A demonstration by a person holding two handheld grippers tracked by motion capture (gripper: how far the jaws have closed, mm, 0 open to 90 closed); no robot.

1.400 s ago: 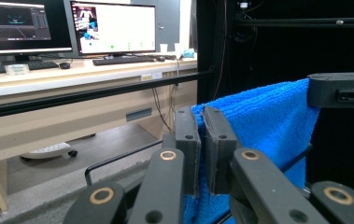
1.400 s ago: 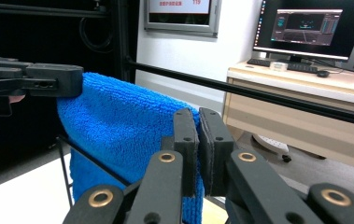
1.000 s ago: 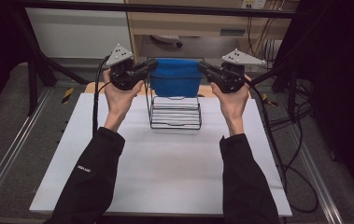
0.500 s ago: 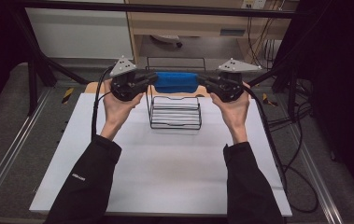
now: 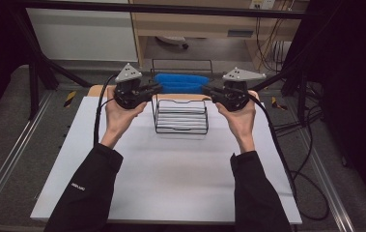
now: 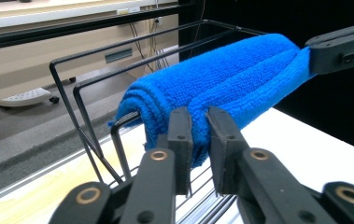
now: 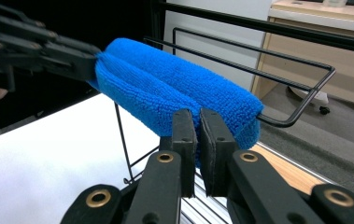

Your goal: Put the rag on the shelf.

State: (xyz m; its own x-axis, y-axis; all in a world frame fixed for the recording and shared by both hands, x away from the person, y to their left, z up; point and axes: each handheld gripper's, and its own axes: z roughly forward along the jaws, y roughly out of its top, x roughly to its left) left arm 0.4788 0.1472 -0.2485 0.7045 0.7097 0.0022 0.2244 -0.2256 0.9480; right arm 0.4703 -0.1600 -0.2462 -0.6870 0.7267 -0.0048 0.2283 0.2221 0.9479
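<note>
Now blue towel (image 5: 180, 83) atop rack rail (image 5: 180, 61)

You have one blue cloth (image 5: 180, 82), folded over one black wire rack (image 5: 180, 114). You hold two grippers, one left gripper (image 5: 157, 88) and one right gripper (image 5: 205, 91), and each shows two black jaws. One white table (image 5: 171, 174) lies under it all.

towel (image 6: 230, 79): fuzzy blue looped cloth between my jaws | rack (image 5: 179, 115): thin black-coated metal wire, slight sheen, under it | my jaws: matt black plastic, brass-looking rivets | table (image 5: 171, 169) below: smooth matt white
</note>
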